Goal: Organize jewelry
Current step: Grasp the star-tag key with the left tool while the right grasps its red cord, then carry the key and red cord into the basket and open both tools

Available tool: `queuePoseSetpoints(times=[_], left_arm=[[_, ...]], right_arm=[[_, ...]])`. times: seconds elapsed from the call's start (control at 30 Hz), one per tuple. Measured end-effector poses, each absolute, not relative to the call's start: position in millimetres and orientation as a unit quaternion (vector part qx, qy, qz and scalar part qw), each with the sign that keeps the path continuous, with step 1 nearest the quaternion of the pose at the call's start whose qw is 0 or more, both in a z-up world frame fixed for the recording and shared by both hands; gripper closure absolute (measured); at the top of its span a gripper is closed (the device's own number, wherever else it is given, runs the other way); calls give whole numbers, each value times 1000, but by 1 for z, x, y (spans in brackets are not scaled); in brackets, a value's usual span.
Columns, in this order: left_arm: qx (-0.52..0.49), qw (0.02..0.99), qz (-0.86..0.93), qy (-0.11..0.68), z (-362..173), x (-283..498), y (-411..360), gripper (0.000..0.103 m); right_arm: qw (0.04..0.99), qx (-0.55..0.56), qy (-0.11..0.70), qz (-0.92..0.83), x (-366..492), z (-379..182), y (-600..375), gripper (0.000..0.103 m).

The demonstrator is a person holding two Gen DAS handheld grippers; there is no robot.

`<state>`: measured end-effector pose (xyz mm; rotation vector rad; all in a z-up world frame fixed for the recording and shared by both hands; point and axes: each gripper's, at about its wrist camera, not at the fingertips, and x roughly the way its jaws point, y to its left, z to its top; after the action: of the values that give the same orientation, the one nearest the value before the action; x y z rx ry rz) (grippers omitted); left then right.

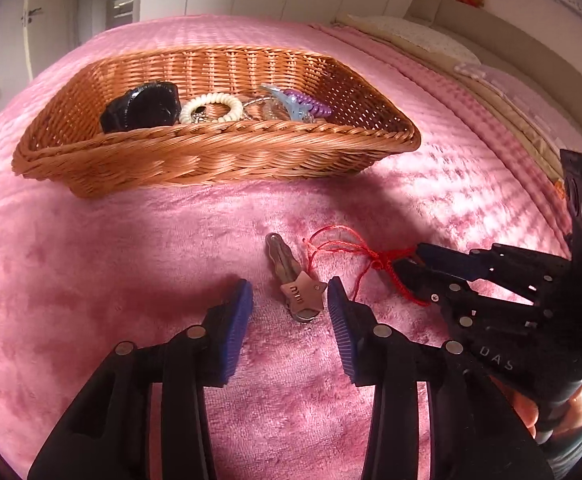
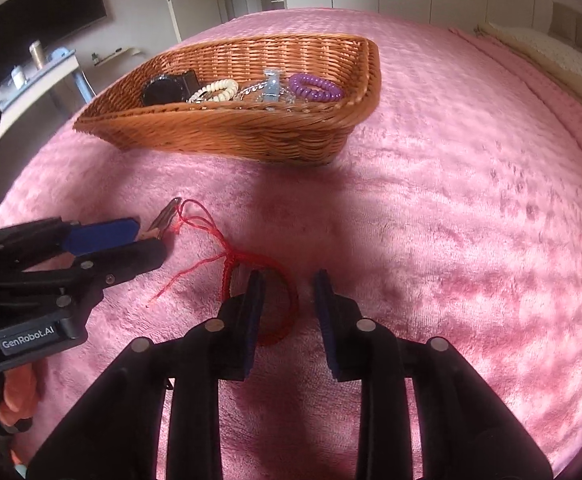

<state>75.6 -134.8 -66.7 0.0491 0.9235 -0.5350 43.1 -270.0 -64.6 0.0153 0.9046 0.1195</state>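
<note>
Pink blanket [image 1: 131, 280] holds a basket [image 1: 211, 160]; near it lie a star-ended clip [image 1: 295, 284] and a red cord bracelet [image 2: 267, 300]. Left gripper [image 1: 289, 320] jaws are spread around the clip; right gripper [image 2: 287, 320] jaws are spread over the bracelet.

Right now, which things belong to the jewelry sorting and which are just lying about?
Job: basket, hair clip, red string bracelet, watch, cream bracelet, purple hair tie.
Lying about: pillow, television, cup.

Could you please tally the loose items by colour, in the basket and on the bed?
Black: 1, watch
Cream: 1, coil hair tie
Purple: 1, coil hair tie
Blue: 1, hair claw
Red: 1, cord bracelet
Pink: 1, star hair clip
Total: 6
</note>
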Motion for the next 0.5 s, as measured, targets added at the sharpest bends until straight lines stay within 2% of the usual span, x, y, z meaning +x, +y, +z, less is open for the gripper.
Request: queuePoseSetpoints(times=[0.03, 0.1, 0.13, 0.3, 0.5], left_arm=[[32, 863, -250, 438, -68, 75, -135, 83], [37, 866, -249, 433, -68, 72, -134, 82], [35, 866, -252, 430, -66, 70, -133, 83], [23, 871, -268, 411, -57, 57, -118, 83], [-1, 882, -287, 375, -27, 42, -96, 83]], right_arm=[[899, 2, 435, 55, 42, -65, -268, 80], [900, 2, 433, 61, 39, -64, -266, 96], [899, 4, 432, 67, 37, -64, -265, 99], [904, 14, 420, 74, 22, -58, -264, 100], [917, 56, 385, 84, -2, -24, -273, 100]])
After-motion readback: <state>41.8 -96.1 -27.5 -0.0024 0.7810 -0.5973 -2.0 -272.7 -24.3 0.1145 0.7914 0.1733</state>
